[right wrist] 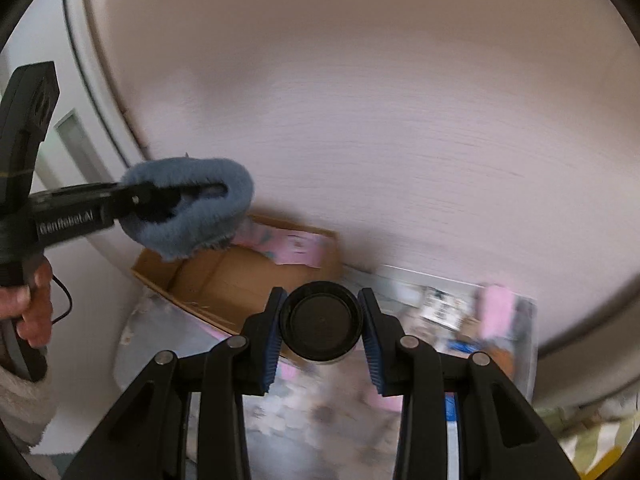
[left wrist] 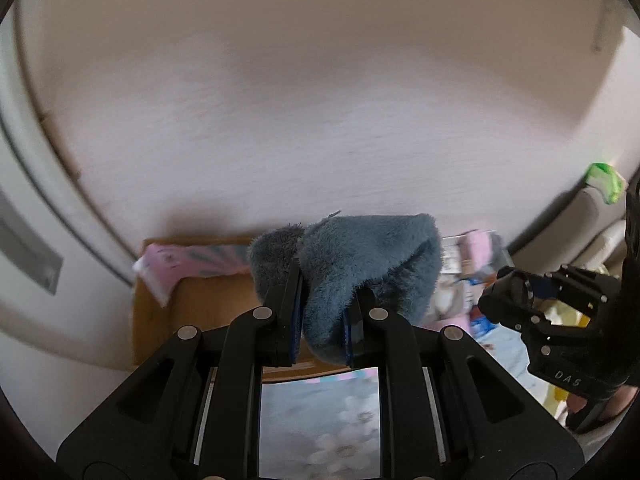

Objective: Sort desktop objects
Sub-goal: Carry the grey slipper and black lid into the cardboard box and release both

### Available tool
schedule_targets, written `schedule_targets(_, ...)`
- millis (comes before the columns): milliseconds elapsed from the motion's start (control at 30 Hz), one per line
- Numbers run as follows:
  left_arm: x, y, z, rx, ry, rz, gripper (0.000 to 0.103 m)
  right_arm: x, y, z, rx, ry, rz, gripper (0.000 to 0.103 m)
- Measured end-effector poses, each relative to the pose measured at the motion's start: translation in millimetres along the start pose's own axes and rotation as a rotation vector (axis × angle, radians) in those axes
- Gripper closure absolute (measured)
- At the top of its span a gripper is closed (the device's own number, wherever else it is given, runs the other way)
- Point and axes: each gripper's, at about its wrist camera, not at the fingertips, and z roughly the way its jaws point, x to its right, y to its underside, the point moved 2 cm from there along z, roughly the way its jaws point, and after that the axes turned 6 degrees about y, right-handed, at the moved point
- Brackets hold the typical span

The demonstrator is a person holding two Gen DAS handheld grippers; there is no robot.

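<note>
My left gripper (left wrist: 320, 316) is shut on a fuzzy blue-grey cloth (left wrist: 360, 264) and holds it up in the air above a cardboard box (left wrist: 200, 304). The same cloth (right wrist: 188, 208) and left gripper (right wrist: 200, 194) show at the left of the right wrist view. My right gripper (right wrist: 321, 320) is shut on a small jar with a black round lid (right wrist: 321, 320), held above the box's near edge (right wrist: 208, 276). The right gripper's body (left wrist: 552, 320) shows at the right of the left wrist view.
A pink patterned sheet (left wrist: 180, 264) hangs over the box's far wall. A clear bin (right wrist: 460, 312) with mixed colourful items sits to the right of the box. A pale wooden wall (right wrist: 380, 120) rises behind. A green object (left wrist: 604, 182) is at far right.
</note>
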Motion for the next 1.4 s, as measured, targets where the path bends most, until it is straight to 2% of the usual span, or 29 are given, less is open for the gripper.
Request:
schedule_targets(133,-37.0,7.7,6.1,-0.023,-0.038,-0.049,0.090,-28.8,-14.7,34.5,-0.066,-0.053,-0.053,0.070)
schedule_targets(367,-93.9,15.9,27.3,-0.119,-0.100,-0.076,0.090,-75.4,-28.4,96.4,-0.196,-0.080,-0.167,0.070)
schedule_targets(433,-104.2,20.9,33.1,-0.146,-0.110,-0.072,0.090,-73.2,-26.3,107.1,-0.226,-0.095,-0.177,0.070)
schedule_targets(700,-120.0,33.2,67.9,-0.273,-0.127,-0.060,0.090,-91.0,-18.6,154.9,-0.353,-0.090,-0.254,0.070)
schedule_targets(900,-124.2,38.6,86.9,-0.307,-0.119,-0.050,0.090,-96.5,-16.7,170.9,-0.390,-0.087,-0.283,0.070)
schedule_targets(1067,-123.3,45.2,94.6,-0.324,-0.085,-0.042,0.090,-100.1,-14.7,180.0,-0.400,-0.078,-0.319,0.070)
schedule_targets(1267,-120.7,51.1,99.6,-0.352,-0.078,-0.033,0.090,-102.9,-17.2,181.4,-0.402,-0.073,-0.326,0.070)
schedule_targets(1333,-121.7,52.7,101.8,-0.367,-0.077,-0.048,0.087,-104.1,-15.9,180.8,-0.399,-0.082,-0.327,0.062)
schedule_targets(1367,-121.3,53.8,102.4,-0.371,-0.073,-0.044,0.083,-104.4,-15.7,179.9,-0.396,-0.087,-0.326,0.044)
schedule_targets(1400,-119.5,54.5,101.8,-0.368,-0.070,-0.031,0.067,-104.4,-15.2,178.3,-0.391,-0.092,-0.325,0.021)
